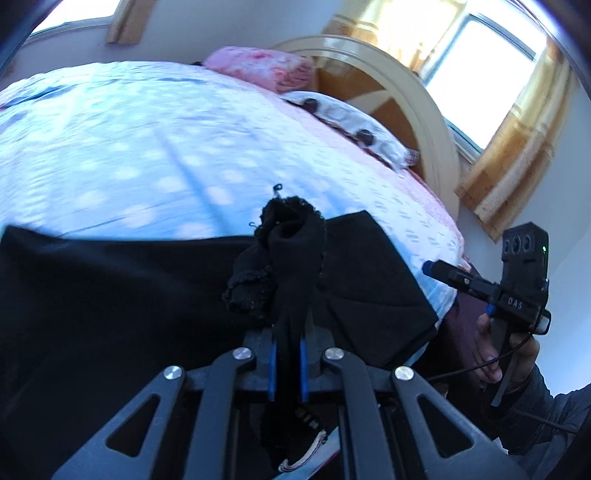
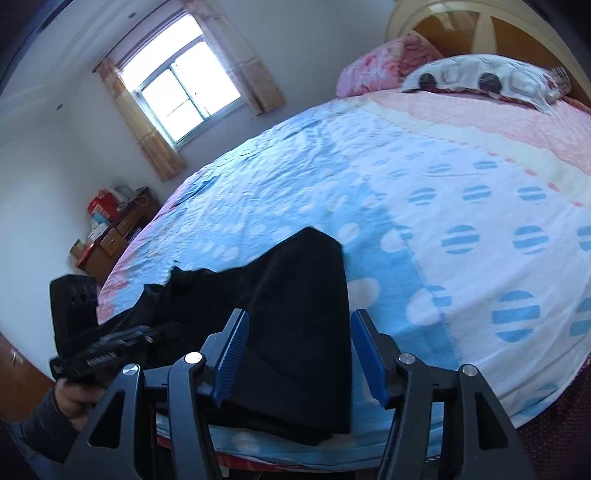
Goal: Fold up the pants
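Bed (image 2: pixel 424 155) with blue-dotted sheet, pink and white pillows (image 2: pixel 480 79) at the far headboard, curtained window (image 2: pixel 184 85) far left, cluttered dresser (image 2: pixel 110 229) below it. Black pants (image 2: pixel 295 314) lie at the near bed edge. Left tongs (image 1: pixel 288 365) pressed together, pinching a bunched fold of pants. Right tongs (image 2: pixel 299 350) spread wide over the pants, gripping nothing.

A bed (image 2: pixel 424 177) is covered by a blue, white and pink dotted sheet (image 2: pixel 295 192). Black pants (image 2: pixel 295 332) are spread at its six o'clock edge. A pink pillow (image 2: pixel 373 68) and a white pillow (image 2: pixel 480 79) are laid toward one o'clock by the headboard (image 2: pixel 480 26).
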Tool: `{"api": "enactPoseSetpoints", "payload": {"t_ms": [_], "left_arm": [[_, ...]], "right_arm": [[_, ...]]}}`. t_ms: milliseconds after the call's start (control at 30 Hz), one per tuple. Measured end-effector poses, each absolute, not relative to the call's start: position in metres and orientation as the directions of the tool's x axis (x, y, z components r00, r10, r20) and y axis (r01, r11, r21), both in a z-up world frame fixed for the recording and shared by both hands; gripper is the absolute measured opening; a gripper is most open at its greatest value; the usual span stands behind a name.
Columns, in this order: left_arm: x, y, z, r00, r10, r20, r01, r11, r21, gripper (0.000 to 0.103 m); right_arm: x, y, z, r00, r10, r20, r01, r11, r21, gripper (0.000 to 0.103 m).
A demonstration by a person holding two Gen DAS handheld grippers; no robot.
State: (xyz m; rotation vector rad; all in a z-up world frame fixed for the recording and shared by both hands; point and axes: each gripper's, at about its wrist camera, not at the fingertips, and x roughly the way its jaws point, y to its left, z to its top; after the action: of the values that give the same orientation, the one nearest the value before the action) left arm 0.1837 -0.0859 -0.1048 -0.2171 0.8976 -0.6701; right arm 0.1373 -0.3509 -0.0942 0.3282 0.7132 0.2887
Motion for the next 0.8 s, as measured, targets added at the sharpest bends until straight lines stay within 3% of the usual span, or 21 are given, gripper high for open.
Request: {"api": "enactPoseSetpoints", "payload": {"t_ms": [267, 400, 533, 633, 733, 800], "left_arm": [[0.174, -0.028, -0.125, 0.467, -0.560, -0.684, 0.334, 0.828, -0.450, 0.009], [0.179, -0.022, -0.148, 0.459, -0.546, -0.701, 0.307, 0.838, -0.452, 0.011], [0.177, -0.022, -0.150, 0.476, -0.556, -0.681, 0.318, 0.831, -0.457, 0.017], [0.177, -0.023, -0.148, 0.469, -0.578, -0.668, 0.332, 0.816, -0.473, 0.029], [0.174, -0.024, -0.140, 0.488, -0.558, -0.671, 0.343, 0.829, -0.440, 0.050], [0.166, -0.018, -0.128, 0.543, -0.531, -0.651, 0.351, 0.847, -0.399, 0.072]], "right_arm": [[0.141, -0.287, -0.101, 0.634, 0.444, -0.634, -0.318, 0.896, 0.310, 0.059], [0.155, -0.268, -0.134, 0.537, 0.375, -0.756, -0.293, 0.923, 0.249, 0.059], [0.151, -0.267, -0.137, 0.540, 0.364, -0.759, -0.313, 0.924, 0.220, 0.059], [0.152, -0.269, -0.138, 0.530, 0.360, -0.768, -0.311, 0.925, 0.219, 0.059], [0.152, -0.265, -0.134, 0.522, 0.340, -0.782, -0.316, 0.929, 0.193, 0.059], [0.155, -0.265, -0.127, 0.526, 0.317, -0.789, -0.304, 0.937, 0.173, 0.059]]}}
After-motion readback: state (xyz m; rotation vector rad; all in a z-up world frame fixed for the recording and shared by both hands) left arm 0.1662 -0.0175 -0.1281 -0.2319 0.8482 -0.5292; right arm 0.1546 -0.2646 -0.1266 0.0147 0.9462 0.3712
